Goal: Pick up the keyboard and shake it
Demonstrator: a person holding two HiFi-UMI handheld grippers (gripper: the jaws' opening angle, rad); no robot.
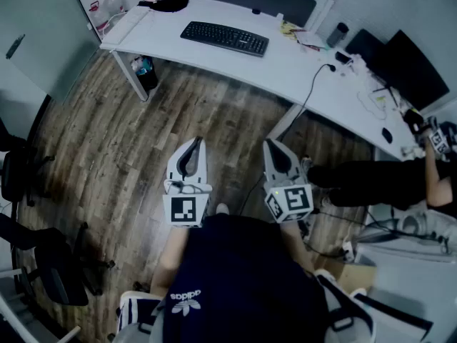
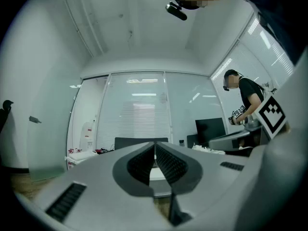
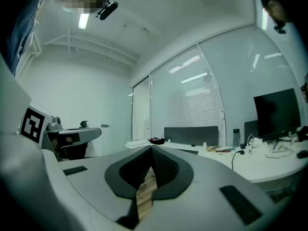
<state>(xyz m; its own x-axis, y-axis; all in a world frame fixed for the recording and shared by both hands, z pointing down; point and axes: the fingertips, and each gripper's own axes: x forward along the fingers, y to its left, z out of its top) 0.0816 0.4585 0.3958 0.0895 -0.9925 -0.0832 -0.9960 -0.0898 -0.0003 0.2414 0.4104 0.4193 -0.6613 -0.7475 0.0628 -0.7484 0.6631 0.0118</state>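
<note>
Closed, empty fingers (image 2: 168, 165) on left gripper (image 1: 196, 142), right gripper (image 1: 270, 143) — keyboard (image 1: 224, 37) on desk (image 1: 300, 64), well apart.

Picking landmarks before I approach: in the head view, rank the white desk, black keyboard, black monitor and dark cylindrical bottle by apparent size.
Largest to smallest:
1. white desk
2. black monitor, though lens stretch at the edge may exaggerate it
3. black keyboard
4. dark cylindrical bottle

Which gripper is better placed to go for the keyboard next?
Left, narrowly. The left gripper points toward the left end of the keyboard; the right gripper aims just past its other end. Both have shut, empty jaws and are well short of the desk.
</note>
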